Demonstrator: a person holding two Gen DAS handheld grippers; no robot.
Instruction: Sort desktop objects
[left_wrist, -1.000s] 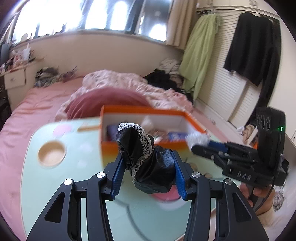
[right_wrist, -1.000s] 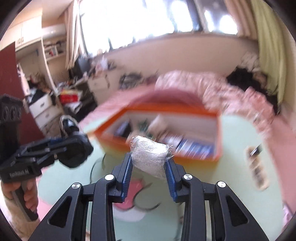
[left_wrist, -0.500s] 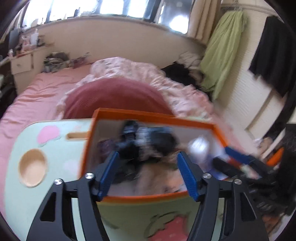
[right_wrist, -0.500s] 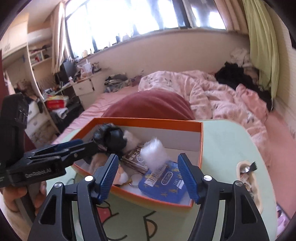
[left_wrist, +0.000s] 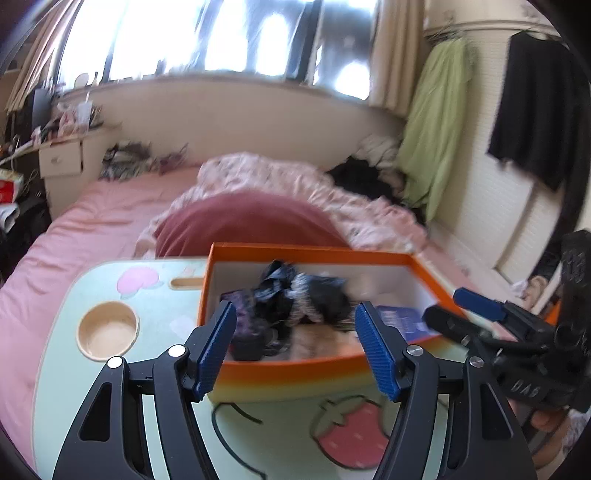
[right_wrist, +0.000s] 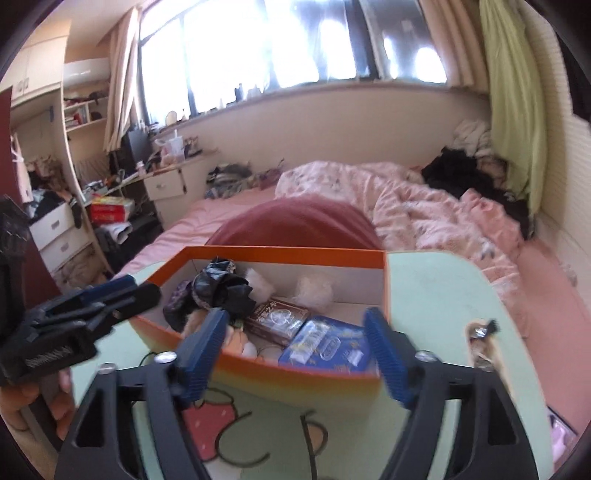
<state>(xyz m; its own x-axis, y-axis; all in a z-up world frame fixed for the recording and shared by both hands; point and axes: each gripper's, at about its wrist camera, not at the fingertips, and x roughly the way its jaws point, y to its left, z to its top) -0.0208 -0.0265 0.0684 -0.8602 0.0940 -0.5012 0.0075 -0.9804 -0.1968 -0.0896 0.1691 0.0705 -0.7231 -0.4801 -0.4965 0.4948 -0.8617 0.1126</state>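
An orange box stands on the pale green lap table. A black lace-trimmed cloth lies inside it at the left, with a white fluffy wad, a brown packet and a blue packet. My left gripper is open and empty just in front of the box. My right gripper is open and empty at the box's near wall; it also shows in the left wrist view.
The table has a round wooden cup recess at the left and a small tray slot with a brush at the right. A pink bed with a dark red pillow lies behind the table.
Both grippers opened and let go: the black cloth and the white wad dropped into the orange box. Both grippers then drew back from the box.
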